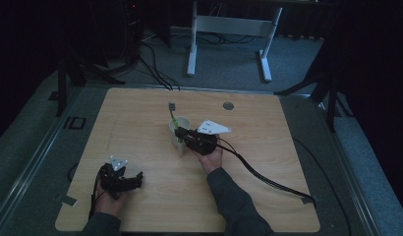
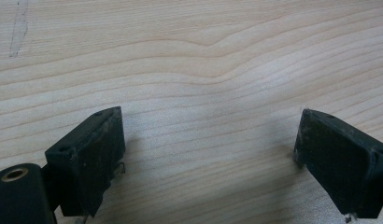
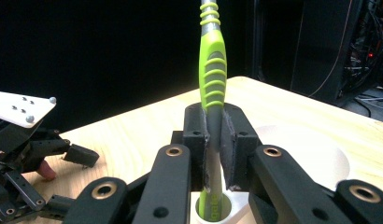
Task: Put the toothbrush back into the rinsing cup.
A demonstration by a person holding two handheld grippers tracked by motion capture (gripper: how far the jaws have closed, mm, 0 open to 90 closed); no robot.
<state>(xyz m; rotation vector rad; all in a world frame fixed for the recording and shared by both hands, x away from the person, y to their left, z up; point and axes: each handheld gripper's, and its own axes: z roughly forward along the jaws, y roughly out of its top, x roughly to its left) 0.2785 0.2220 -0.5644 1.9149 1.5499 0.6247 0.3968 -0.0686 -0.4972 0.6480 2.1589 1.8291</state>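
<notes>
A toothbrush with a green handle stands upright near the table's middle. My right gripper is shut on its handle. The brush's lower end sits in a small white holder. A white cup stands just behind the holder. My left gripper rests low over the bare wooden table at the front left. It is open with nothing between its jaws, and it also appears at the left of the right gripper view.
A small grey disc lies on the table's far side. The right gripper's black cable trails to the table's front right edge. White desk legs stand on the floor beyond the table.
</notes>
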